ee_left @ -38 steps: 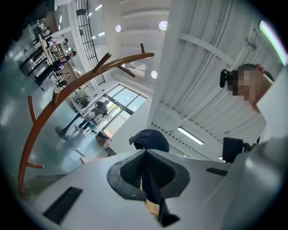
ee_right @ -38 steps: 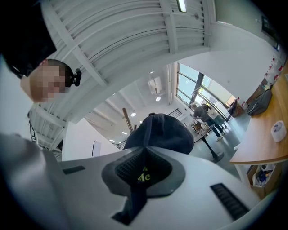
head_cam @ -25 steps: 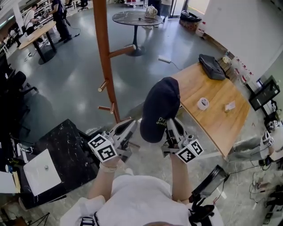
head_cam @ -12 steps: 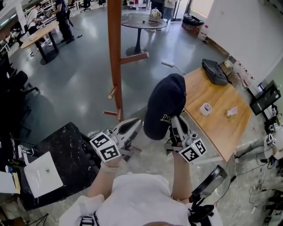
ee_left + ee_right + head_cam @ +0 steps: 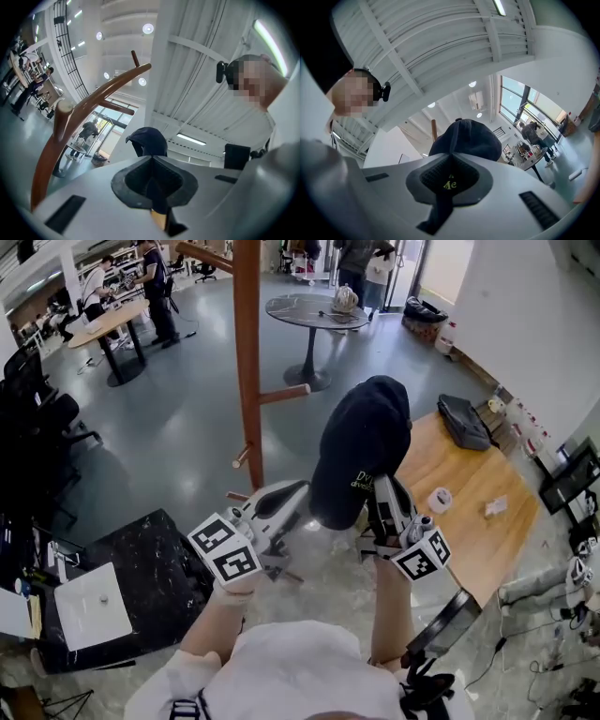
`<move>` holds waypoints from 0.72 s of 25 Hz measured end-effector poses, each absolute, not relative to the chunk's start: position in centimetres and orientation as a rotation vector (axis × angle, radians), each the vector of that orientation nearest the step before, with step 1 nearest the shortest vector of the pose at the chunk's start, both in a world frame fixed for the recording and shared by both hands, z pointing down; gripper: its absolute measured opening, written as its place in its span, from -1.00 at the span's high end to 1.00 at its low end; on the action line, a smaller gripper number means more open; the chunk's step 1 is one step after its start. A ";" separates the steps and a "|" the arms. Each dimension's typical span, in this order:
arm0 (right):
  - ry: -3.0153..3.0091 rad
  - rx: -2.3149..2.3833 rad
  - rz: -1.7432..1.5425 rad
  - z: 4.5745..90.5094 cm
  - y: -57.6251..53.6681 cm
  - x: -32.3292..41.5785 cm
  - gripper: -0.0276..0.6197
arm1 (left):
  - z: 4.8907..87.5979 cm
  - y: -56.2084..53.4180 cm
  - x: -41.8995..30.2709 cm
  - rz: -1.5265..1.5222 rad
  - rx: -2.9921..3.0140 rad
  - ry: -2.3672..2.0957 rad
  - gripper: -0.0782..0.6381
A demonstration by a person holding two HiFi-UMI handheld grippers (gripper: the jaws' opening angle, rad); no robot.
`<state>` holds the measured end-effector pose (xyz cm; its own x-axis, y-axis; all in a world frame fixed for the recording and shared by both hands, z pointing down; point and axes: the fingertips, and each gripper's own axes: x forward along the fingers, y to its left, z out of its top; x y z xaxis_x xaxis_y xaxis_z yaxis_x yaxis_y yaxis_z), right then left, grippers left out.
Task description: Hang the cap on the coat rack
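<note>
The right claw (image 5: 377, 501) was clamped shut on the lower edge of the cap (image 5: 362, 448). In the right gripper view its dark pads (image 5: 449, 180) pinched navy fabric bearing yellow lettering, and a strip of that fabric hung below them. The cap's rounded crown (image 5: 466, 138) rose just past the jaws, toward the ceiling. The claw's marker cube (image 5: 420, 556) sat at the person's wrist.

The left claw (image 5: 289, 499) was closed with nothing between its pads (image 5: 152, 180). It stood just left of the cap, not touching it. In its own view the cap (image 5: 147, 141) showed beyond the jaws. In the same view the coat rack (image 5: 89, 105) swept up in a brown curve on the left, with a bare peg at its top.

From the head view, the cap hung in the air to the right of the coat rack's wooden post (image 5: 247, 352), apart from it and on none of its pegs. One peg (image 5: 284, 394) pointed right toward the cap, and a shorter one (image 5: 242, 457) stuck out lower down.

Behind the cap stood a wooden bench (image 5: 469, 486) with a roll of tape (image 5: 438, 500) and a dark bag (image 5: 466, 421) on it. A round table (image 5: 317, 312) stood farther off on the grey floor. A black marbled cabinet top (image 5: 141, 554) lay at the lower left.
</note>
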<state>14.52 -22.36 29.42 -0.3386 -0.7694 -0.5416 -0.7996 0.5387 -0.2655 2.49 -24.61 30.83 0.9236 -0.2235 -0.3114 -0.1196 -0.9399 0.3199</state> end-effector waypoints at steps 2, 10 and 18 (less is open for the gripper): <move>2.150 -1.236 0.087 27.4 -22.5 14.8 0.82 | 28.9 -24.7 2.9 -0.503 2.812 -0.280 0.76; 2.191 -1.082 0.256 17.9 -23.4 13.8 0.82 | 20.2 -25.3 1.8 -0.623 2.912 -0.360 0.76; 2.261 -0.926 0.414 8.7 -25.1 9.7 0.82 | 12.8 -26.5 -1.3 -0.722 3.010 -0.500 0.76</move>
